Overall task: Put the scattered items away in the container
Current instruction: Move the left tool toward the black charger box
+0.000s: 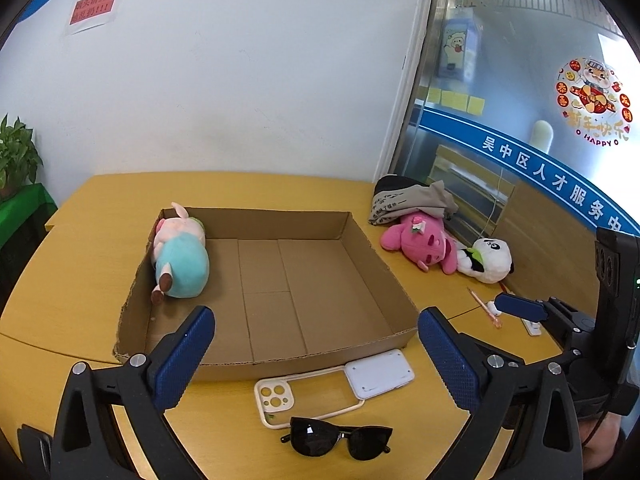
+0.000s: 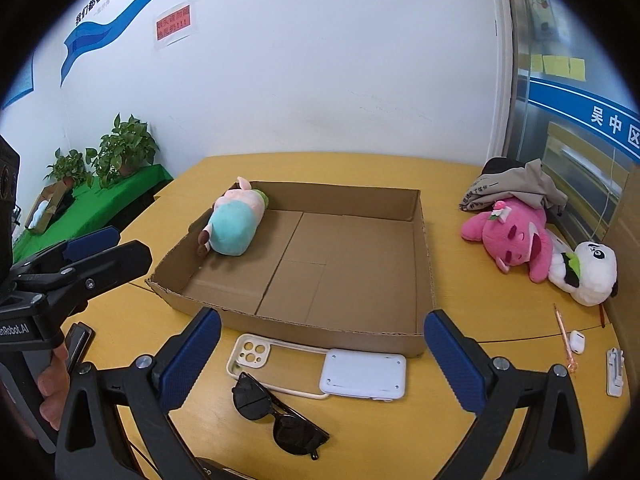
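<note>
Cardboard, in the form of a shallow open brown tray (image 1: pixel 362 248), fills the middle of both your views on the yellow wooden table (image 1: pixel 100 208), and one plush pig in a teal shirt (image 1: pixel 182 256) lies inside it against the wall at frame left. Your left gripper (image 1: pixel 316 344) hangs with its jaws wide and nothing between them; your right gripper (image 2: pixel 322 346) is just as wide and just as empty. Below the tray's near wall you have three loose things: one cream phone case (image 1: pixel 304 394), one white rectangular pad (image 1: pixel 379 374) overlapping the case's end, and one pair of black sunglasses (image 1: pixel 336 438) nearest you. At middle right sit two more plush toys, one pink (image 1: pixel 420 242) and one white panda (image 1: pixel 490 260), touching each other, with a grey bundle of cloth (image 1: pixel 412 200) behind them. Only your right view shows the white earbud case (image 2: pixel 577 340) clearly, beside one thin pink pen (image 2: pixel 564 338), plus a white clip-like piece (image 2: pixel 615 372) at the right edge and two potted plants (image 2: pixel 124 152) on a green cloth at left. Your left view shows one plant (image 1: pixel 16 156) and a festive window sticker (image 1: pixel 594 100) at upper right.
</note>
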{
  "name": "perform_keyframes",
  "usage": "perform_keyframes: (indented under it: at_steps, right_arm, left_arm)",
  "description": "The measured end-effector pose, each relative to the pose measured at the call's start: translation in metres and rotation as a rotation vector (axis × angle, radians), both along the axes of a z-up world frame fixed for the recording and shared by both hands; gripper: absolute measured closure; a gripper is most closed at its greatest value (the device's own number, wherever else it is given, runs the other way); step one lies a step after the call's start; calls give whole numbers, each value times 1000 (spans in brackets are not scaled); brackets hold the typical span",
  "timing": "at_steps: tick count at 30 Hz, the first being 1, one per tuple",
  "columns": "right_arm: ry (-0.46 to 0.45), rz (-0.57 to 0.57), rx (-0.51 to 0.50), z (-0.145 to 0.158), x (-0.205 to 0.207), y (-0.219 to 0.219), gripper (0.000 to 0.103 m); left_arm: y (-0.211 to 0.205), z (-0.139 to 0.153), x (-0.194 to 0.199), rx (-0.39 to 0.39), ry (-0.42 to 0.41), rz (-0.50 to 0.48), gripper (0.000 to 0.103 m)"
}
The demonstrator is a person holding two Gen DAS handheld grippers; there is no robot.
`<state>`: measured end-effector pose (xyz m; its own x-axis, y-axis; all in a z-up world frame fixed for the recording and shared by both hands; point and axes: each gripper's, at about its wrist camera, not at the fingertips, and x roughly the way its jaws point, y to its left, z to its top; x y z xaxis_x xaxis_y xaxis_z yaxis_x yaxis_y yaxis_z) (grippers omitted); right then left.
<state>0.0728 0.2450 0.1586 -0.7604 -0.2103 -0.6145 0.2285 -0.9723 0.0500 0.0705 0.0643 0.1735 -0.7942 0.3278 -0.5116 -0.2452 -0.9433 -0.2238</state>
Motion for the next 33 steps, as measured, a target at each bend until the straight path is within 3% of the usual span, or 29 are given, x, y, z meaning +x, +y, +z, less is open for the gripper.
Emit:
perform_keyframes:
  at_steps: [33]
  right_arm:
    - [-72,23,-39,-27,-18,12,2]
  left_arm:
    - [8,-33,-16,14,-85,-12,0]
